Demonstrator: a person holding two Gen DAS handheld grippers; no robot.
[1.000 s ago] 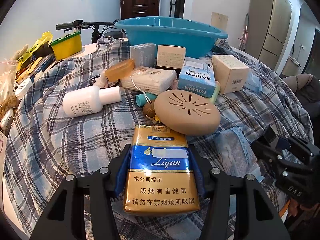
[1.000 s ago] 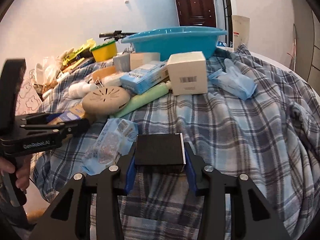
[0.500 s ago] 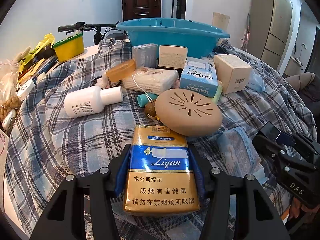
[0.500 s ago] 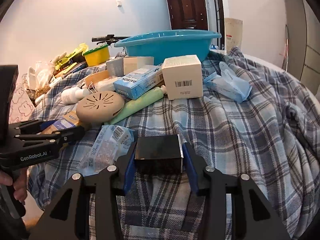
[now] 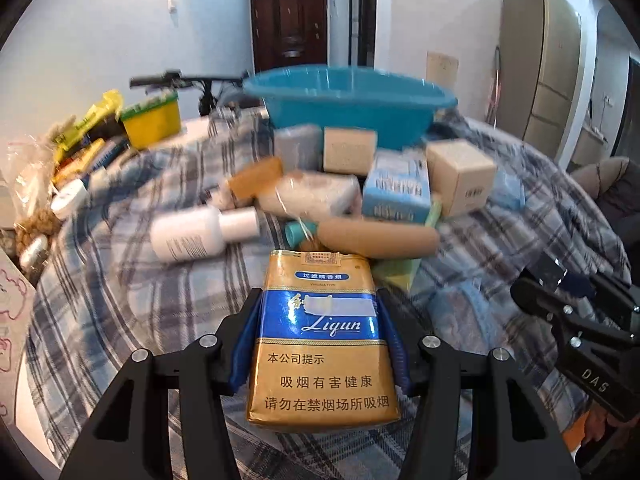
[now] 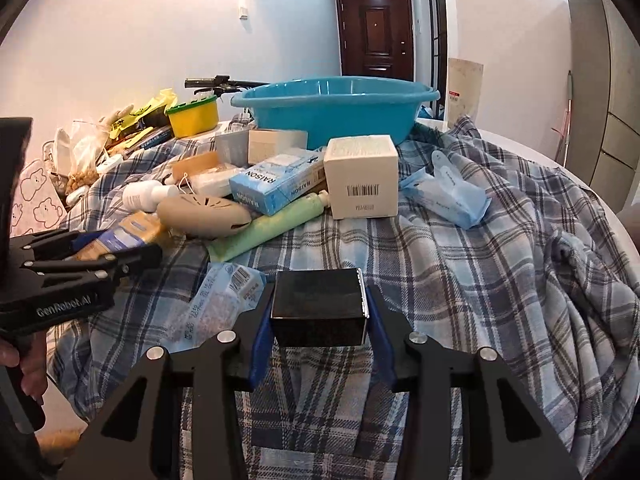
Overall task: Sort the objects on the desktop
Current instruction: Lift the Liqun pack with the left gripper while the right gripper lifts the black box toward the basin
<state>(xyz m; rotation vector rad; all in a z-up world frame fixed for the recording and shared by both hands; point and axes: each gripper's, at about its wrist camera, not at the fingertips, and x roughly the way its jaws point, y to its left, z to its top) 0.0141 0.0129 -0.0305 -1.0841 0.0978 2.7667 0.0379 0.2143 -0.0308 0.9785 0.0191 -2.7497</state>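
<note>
My left gripper (image 5: 320, 336) is shut on a gold and blue cigarette pack (image 5: 322, 340), held above the plaid cloth (image 5: 120, 280). Seen from the right wrist, that same left gripper (image 6: 132, 256) is at the left edge with the pack (image 6: 132, 232) in it. My right gripper (image 6: 318, 312) is shut on a small black box (image 6: 318, 306), also over the cloth. In the left wrist view the right gripper (image 5: 532, 284) shows at the right edge. A blue basin (image 6: 332, 108) stands at the back of the table, behind a pile of boxes.
Ahead lie a tan round vented case (image 6: 204, 214), a white bottle (image 5: 200, 236), a blue RAISON box (image 6: 276, 186), a cream barcode box (image 6: 362, 176), a green tube (image 6: 268, 228), a blue pouch (image 6: 448, 190) and a plastic packet (image 6: 216, 300). A yellow tub (image 6: 194, 116) and snack bags sit far left.
Both wrist views have tilted upward, so the pile and basin sit lower in the picture and more wall shows. Both grips hold as before.
</note>
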